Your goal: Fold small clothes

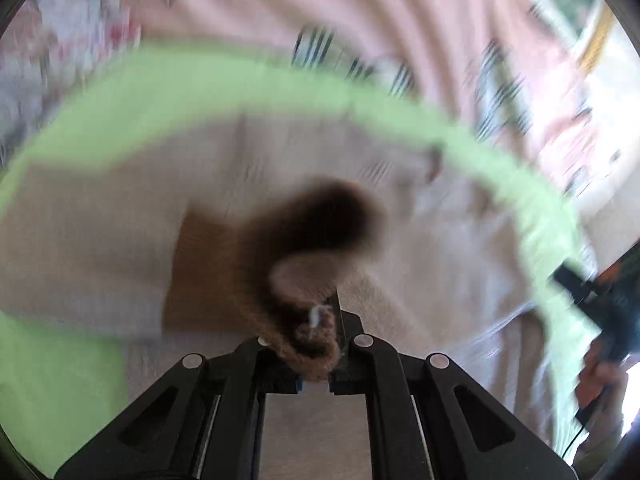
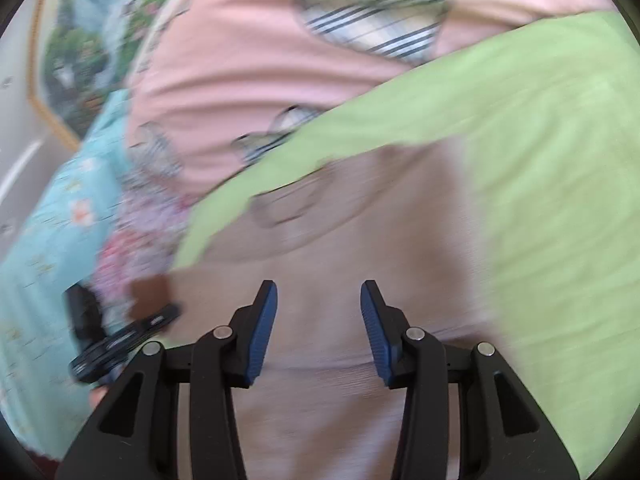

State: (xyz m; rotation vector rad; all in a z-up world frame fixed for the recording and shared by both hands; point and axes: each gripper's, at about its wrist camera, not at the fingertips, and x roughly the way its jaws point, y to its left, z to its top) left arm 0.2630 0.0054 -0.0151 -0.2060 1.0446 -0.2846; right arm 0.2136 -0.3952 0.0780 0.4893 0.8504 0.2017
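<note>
A: Two claws in shot. Left claw (image 1: 318, 360) clamped tight on a brown knit edge (image 1: 316, 354) of the small beige garment (image 1: 100, 248). Right claw (image 2: 319, 330) apart, nothing between the blue pads (image 2: 262, 332), hovering over the same beige cloth.

B: Where's the garment lying?

A: Spread on a light green sheet (image 1: 168, 92) over a pink blanket w/ plaid hearts (image 2: 376, 20). Looks like a bed, not a bench. Brown part curls up from the pinch, darker brown patch (image 1: 320, 216) behind it; too blurred to say if collar, cuff or sleeve.

B: Step in hand?

A: Prob. first fold, barely begun. Left has its corner, right has none yet. Rest of the cloth looks flat, unfolded.

B: How to do it well?

A: Get the right claw onto a matching edge on its own side, abt level w/ the left pinch, so the fold line runs straight. Pinch garment only, not the green sheet under it. Close fully before lifting; knit is soft, slips easily. Then raise both together, keep the edge taut but not stretched, carry across, lay down edge to edge.

B: Risks?

A: Uneven lift = skewed fold. Grabbing sheet w/ the knit drags everything. Also right claw seen at far right of left view (image 1: 600, 292), well apart from the left, so no clash for now.
</note>
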